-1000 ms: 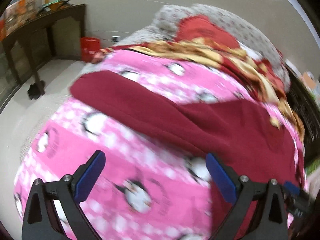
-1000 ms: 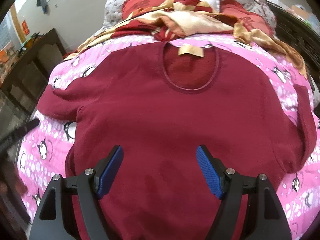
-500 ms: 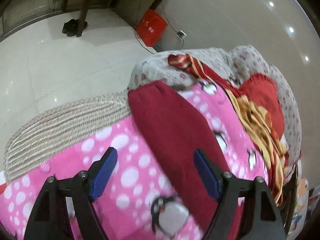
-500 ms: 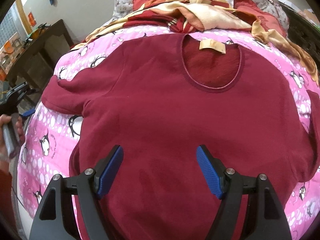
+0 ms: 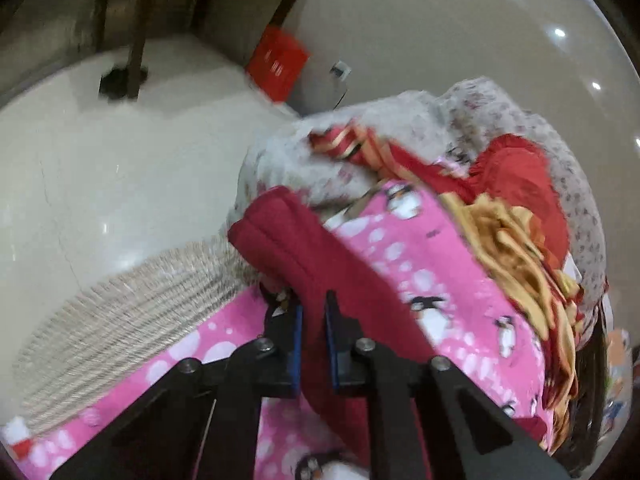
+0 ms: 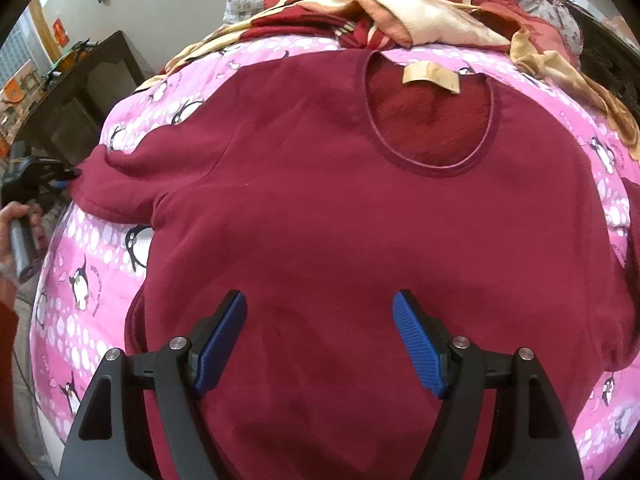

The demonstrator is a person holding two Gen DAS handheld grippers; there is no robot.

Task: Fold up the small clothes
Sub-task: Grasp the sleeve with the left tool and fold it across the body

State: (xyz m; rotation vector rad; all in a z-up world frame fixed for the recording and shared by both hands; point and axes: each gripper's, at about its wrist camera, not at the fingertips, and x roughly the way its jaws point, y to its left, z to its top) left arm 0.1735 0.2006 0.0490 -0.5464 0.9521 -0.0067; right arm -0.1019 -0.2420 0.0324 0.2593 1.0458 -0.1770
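A dark red long-sleeved top (image 6: 340, 208) lies spread flat, neck away from me, on a pink penguin bedspread (image 6: 92, 280). My right gripper (image 6: 320, 336) is open and empty, hovering over the top's lower body. My left gripper (image 5: 312, 320) is shut on the cuff end of the top's left sleeve (image 5: 288, 240) at the bed's left edge. In the right wrist view the left gripper (image 6: 60, 174) shows at that sleeve's end (image 6: 120, 184), held by a hand.
A red and gold blanket (image 6: 400, 8) and grey patterned pillows (image 5: 500, 120) are piled at the bed's head. A dark wooden table (image 6: 80, 92) stands left of the bed. A woven mat edge (image 5: 132, 312) and a red bin (image 5: 276, 60) are also visible.
My left gripper moved in on the sleeve cuff and closed on it; it was open before. My right gripper stayed open and drifted slightly closer over the top.
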